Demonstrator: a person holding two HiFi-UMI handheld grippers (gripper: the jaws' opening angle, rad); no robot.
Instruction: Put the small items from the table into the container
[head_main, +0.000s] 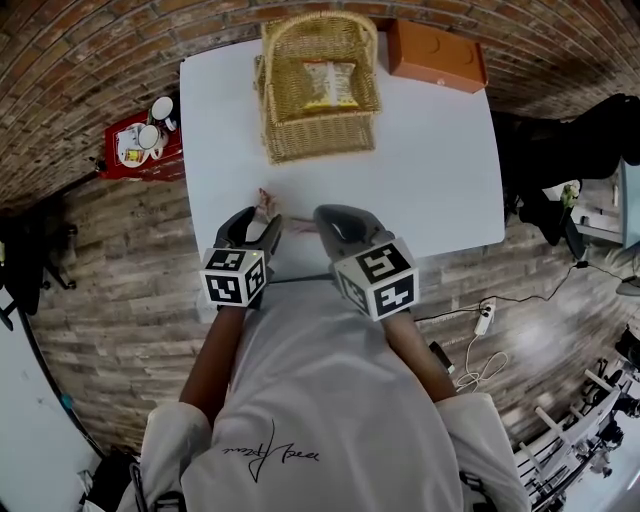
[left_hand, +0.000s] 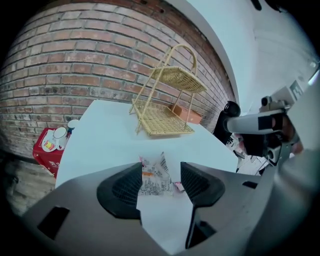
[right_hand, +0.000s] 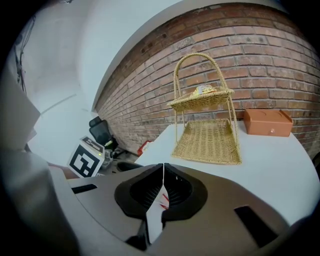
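A small crinkled snack packet (left_hand: 155, 177) (head_main: 265, 205) lies on the white table (head_main: 430, 180), between the jaws of my left gripper (left_hand: 160, 170) (head_main: 258, 222). The jaws stand open on either side of it and do not press it. A tiny pink wrapped piece (left_hand: 178, 186) lies just right of the packet. My right gripper (right_hand: 163, 167) (head_main: 325, 225) hovers beside the left one, shut. A white sliver with red marks shows in its slit; I cannot tell if anything is held. The two-tier wicker basket (head_main: 320, 90) (left_hand: 167, 95) (right_hand: 205, 125) stands at the table's far side, with a packet (head_main: 328, 83) in its upper tier.
An orange box (head_main: 437, 55) (right_hand: 267, 122) sits at the far right corner of the table. A red stand with cups (head_main: 140, 145) (left_hand: 50, 142) is on the floor left of the table. A brick wall runs behind the basket. A power strip (head_main: 484, 318) lies on the floor at right.
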